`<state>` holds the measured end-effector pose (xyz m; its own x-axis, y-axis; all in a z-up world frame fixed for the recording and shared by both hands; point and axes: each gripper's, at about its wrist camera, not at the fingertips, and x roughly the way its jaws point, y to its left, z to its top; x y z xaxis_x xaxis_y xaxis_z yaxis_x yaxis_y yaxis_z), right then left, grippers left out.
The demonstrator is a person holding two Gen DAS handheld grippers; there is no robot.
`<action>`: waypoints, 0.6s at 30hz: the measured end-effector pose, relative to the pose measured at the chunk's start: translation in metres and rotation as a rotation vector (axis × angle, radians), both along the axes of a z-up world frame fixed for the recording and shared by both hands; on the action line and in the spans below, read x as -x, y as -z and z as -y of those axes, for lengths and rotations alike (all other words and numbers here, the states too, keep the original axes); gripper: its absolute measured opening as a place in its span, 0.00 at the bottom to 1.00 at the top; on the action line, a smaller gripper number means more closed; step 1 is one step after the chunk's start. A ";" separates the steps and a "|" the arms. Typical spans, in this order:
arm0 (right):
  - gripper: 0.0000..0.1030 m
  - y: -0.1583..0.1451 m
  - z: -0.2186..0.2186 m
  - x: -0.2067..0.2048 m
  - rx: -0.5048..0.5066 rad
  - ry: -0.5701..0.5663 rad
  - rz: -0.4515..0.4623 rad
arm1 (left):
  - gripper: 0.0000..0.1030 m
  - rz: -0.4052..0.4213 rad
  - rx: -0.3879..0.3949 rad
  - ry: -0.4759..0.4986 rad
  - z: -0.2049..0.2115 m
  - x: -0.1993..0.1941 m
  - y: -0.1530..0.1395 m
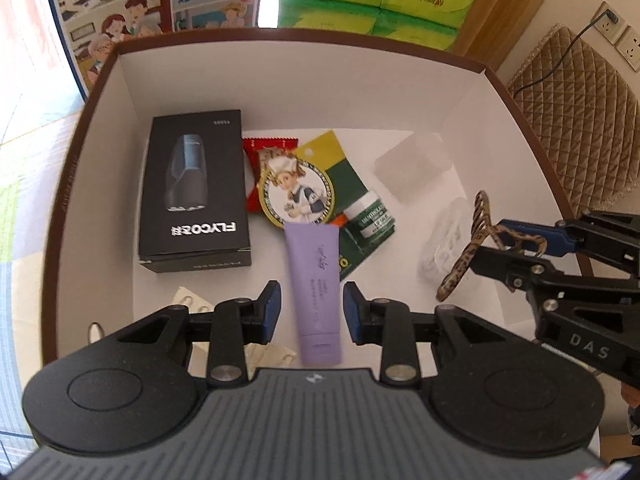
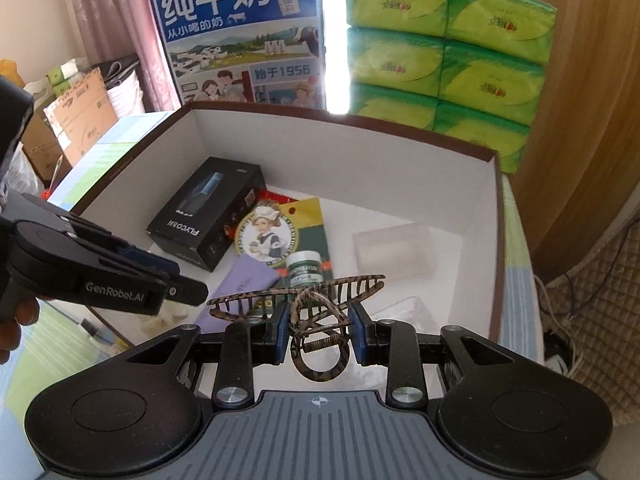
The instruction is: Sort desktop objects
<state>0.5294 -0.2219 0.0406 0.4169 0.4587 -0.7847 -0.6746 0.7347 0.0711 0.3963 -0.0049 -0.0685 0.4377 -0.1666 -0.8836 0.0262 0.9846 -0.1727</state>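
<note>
The right tool [image 2: 319, 330] is clamped on a leopard-print hair claw [image 2: 308, 300], held above the white box [image 2: 496, 240] near its 4 o'clock corner. The left tool [image 1: 311, 312] hangs with fingers apart over a purple tube [image 1: 318, 280] lying inside at 6 o'clock.

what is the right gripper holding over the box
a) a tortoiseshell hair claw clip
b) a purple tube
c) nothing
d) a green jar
a: in the right wrist view the right gripper has its blue pads closed on the tortoiseshell hair claw clip, above the open box; the purple tube lies on the box floor between the open fingers of the left gripper.
</note>
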 end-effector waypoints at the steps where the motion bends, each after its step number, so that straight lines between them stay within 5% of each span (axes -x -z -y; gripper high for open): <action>1: 0.27 0.001 -0.002 0.000 0.002 -0.005 -0.004 | 0.27 0.005 -0.003 -0.001 -0.002 0.002 -0.002; 18: 0.27 0.008 -0.030 0.003 0.009 -0.041 -0.030 | 0.27 0.047 -0.049 -0.026 -0.024 0.011 -0.022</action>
<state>0.5262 -0.1921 0.0322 0.3742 0.4677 -0.8008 -0.7019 0.7072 0.0850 0.3849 0.0189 -0.0460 0.4826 -0.1121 -0.8686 0.0079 0.9923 -0.1236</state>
